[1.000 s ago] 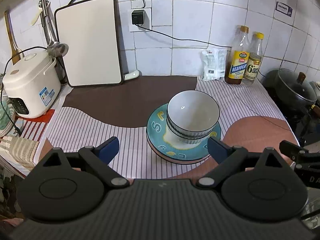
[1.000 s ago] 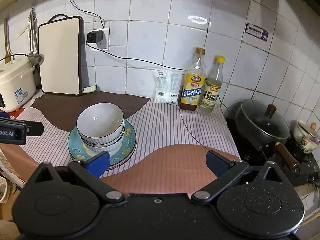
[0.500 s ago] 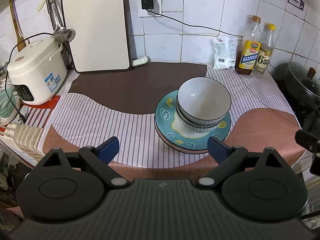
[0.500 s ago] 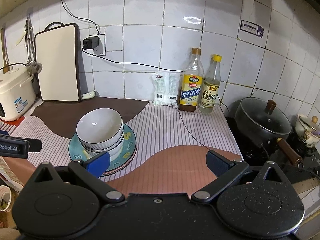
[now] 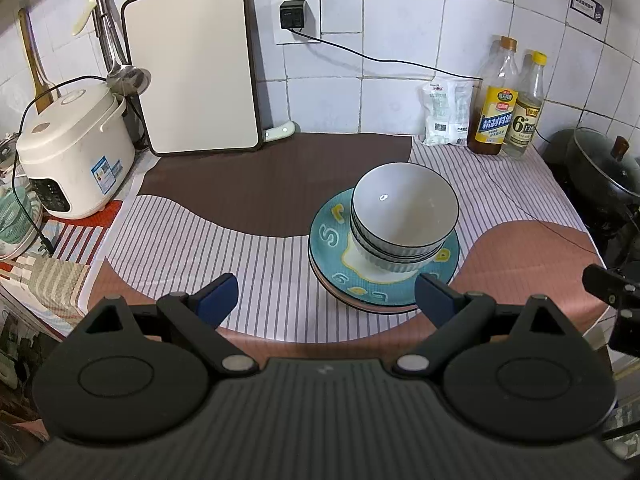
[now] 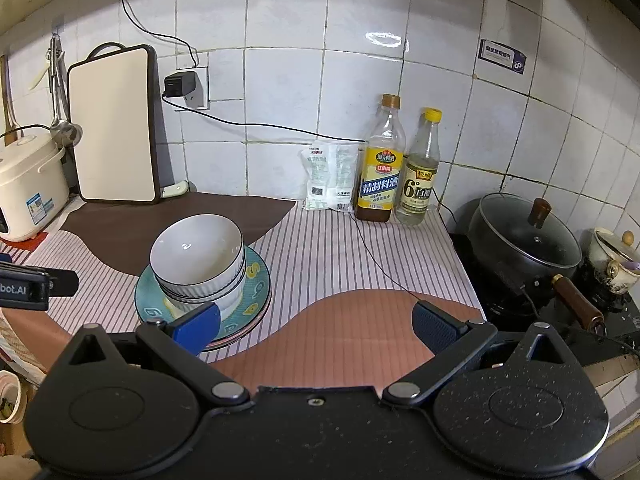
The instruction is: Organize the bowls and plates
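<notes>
White ribbed bowls (image 5: 404, 216) are nested in a stack on a teal patterned plate (image 5: 332, 240), which lies on another plate. The stack stands on the striped cloth in the middle of the counter; it also shows in the right wrist view (image 6: 198, 260) at lower left. My left gripper (image 5: 326, 298) is open and empty, held back at the counter's front edge, short of the stack. My right gripper (image 6: 316, 326) is open and empty, to the right of the stack over the pink patch of cloth.
A rice cooker (image 5: 72, 156) stands at the left, a white cutting board (image 5: 192, 64) leans on the tiled wall. A salt bag (image 6: 330, 176) and two bottles (image 6: 380, 168) stand at the back. A lidded black pot (image 6: 520, 236) sits on the stove at the right.
Both grippers have drawn back and up from the stack, which looks smaller and farther. The bowls and plates have not moved. Both jaws stay open.
</notes>
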`<state>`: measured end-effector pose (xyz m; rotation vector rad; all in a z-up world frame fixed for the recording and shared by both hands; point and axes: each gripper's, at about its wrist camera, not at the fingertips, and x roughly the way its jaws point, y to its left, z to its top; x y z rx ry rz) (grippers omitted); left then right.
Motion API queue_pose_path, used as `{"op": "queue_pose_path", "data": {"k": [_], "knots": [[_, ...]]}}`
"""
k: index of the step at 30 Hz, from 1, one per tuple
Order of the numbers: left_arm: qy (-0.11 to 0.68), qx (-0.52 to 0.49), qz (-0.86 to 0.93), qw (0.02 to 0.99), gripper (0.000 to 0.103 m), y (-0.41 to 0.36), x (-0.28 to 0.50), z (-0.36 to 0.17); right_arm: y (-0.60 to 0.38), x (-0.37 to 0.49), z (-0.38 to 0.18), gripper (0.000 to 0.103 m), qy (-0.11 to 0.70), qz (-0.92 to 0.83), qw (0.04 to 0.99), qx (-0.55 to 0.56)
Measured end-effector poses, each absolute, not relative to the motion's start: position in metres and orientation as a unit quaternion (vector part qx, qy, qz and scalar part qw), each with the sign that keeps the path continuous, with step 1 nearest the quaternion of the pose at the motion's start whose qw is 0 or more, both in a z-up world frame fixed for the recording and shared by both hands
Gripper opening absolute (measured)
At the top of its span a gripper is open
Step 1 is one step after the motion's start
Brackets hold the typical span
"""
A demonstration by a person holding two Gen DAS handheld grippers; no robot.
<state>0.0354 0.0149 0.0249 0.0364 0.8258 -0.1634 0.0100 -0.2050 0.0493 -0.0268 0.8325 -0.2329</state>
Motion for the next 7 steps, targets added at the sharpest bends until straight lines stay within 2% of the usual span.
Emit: {"op": "queue_pose_path", "data": {"k": [7], "knots": [[0.4,0.019,-0.082,0.913,0.096,0.0158,0.036,0.025,-0.2065,0.0105,0.0484,0.103,0.405,-0.114,0.907,-0.013]]}}
